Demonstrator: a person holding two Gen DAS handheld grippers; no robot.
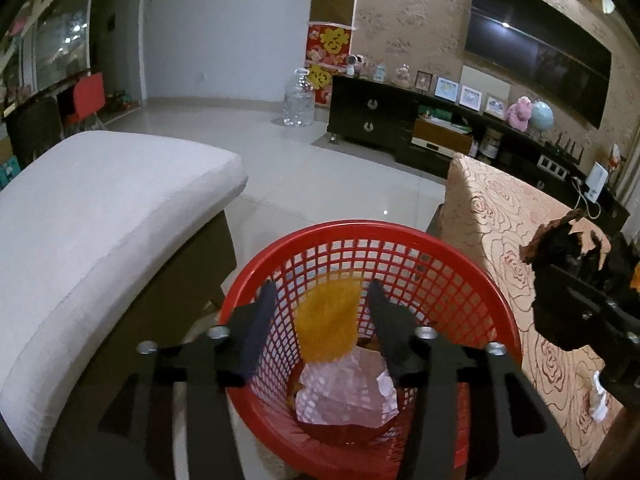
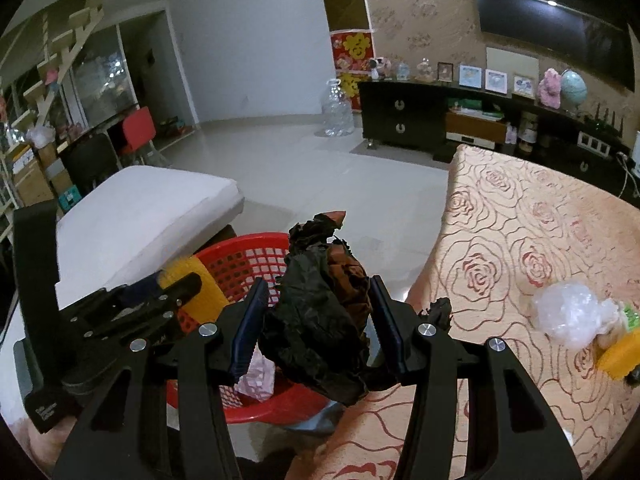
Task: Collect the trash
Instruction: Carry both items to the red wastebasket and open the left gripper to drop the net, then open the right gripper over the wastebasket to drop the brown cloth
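Note:
A red mesh basket stands on the floor between a cushion and a table. My left gripper hangs open over it. A yellow piece sits blurred between the fingers with a gap on each side, above crumpled pink-white paper in the basket. My right gripper is shut on a crumpled black and brown paper wad, held beside the basket at the table's edge. In the left wrist view that wad shows at the right.
A white cushion lies left of the basket. The table with a rose-pattern cloth is on the right. It carries a clear plastic bag, a yellow box and a small black scrap. Tiled floor lies beyond.

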